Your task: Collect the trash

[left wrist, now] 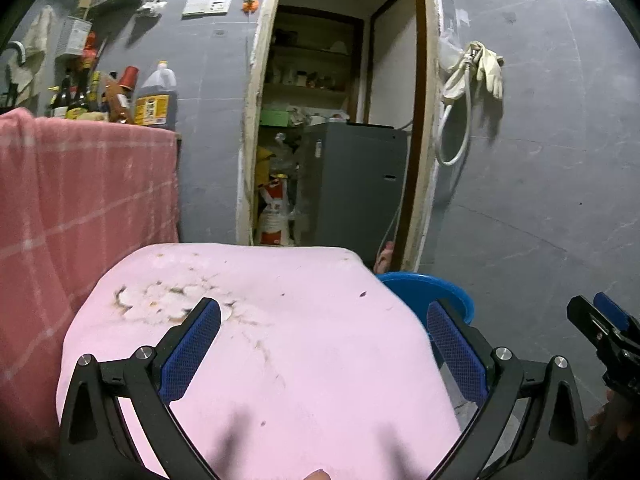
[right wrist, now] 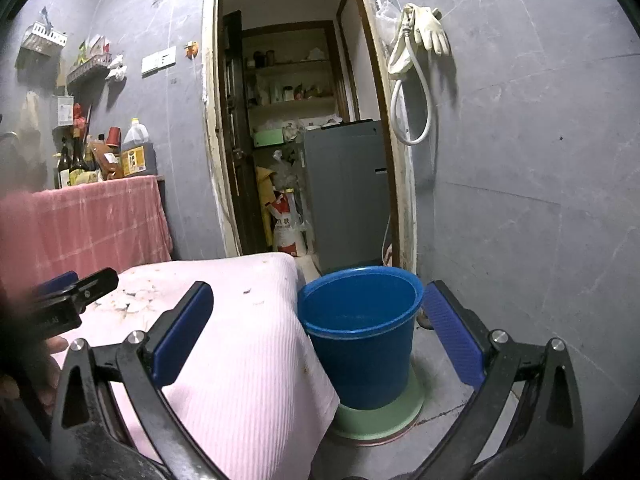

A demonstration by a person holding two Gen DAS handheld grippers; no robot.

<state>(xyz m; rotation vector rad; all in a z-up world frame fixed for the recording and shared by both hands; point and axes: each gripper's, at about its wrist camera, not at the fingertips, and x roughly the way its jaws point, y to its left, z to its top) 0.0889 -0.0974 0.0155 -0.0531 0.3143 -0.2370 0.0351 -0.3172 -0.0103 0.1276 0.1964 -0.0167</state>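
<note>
A pale pink cloth (left wrist: pixel 304 340) covers a low surface in front of me. Whitish flat scraps with dark edges (left wrist: pixel 168 300) lie on its far left part; they also show small in the right wrist view (right wrist: pixel 136 296). My left gripper (left wrist: pixel 324 320) hovers open above the cloth, just right of the scraps, with nothing between its blue pads. A blue bucket (right wrist: pixel 360 320) stands on a green base (right wrist: pixel 380 416) on the floor at the cloth's right edge. My right gripper (right wrist: pixel 320 300) is open and empty, facing the bucket. Each gripper shows at the edge of the other's view (left wrist: pixel 604 324) (right wrist: pixel 80 284).
A counter draped in a pink checked cloth (left wrist: pixel 80 200) stands at left, with bottles and a jug (left wrist: pixel 156 96) on it. An open doorway (left wrist: pixel 332 120) leads to a grey appliance (right wrist: pixel 344 192) and sacks. A hose and gloves (right wrist: pixel 420 40) hang on the grey wall.
</note>
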